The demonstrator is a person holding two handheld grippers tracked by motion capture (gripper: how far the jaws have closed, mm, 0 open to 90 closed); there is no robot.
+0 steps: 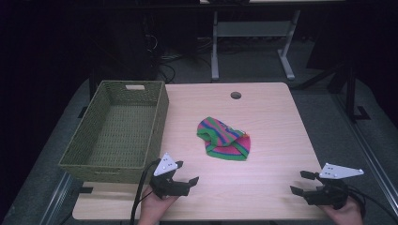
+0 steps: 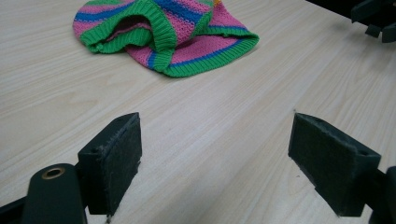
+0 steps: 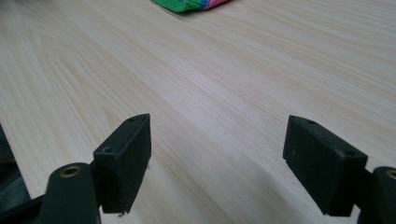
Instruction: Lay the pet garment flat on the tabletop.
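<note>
Status, my two sets of fingers:

1. Left fingers (image 1: 184, 172): spread wide, nothing betw. the pads (image 2: 122, 156). They hover low over the pale wood-grain desk (image 1: 272, 117), near its front edge, pointing toward the centre. My hand grips the unit from below.

2. Right fingers (image 1: 302, 182): also spread wide, nothing betw. them, only bare desk surface in the gap. They sit near the desk's front edge at the opp. corner, well apart from the left fingers, tips aimed inward. The grey three-cornered plate (image 1: 341, 171) sits on top of the unit.

3. Work item: crumpled knitted hat w/ pink, green and blue stripes and a green ribbed rim (image 2: 163, 32). It lies flat on the desk ahead of the left fingers, slightly to their right, apart from them, no contact. In the left gripper view its opening faces the fingers, rim folded over. From the right fingers it lies further ahead and to their left; its green edge (image 3: 191, 4) shows at the top of the right gripper view.

4. Olive-green woven rectangular basket (image 1: 155, 117): stands on the desk just beyond the left fingers and to their left, its near wall close to them. The hat lies outside it, to its right.
</note>
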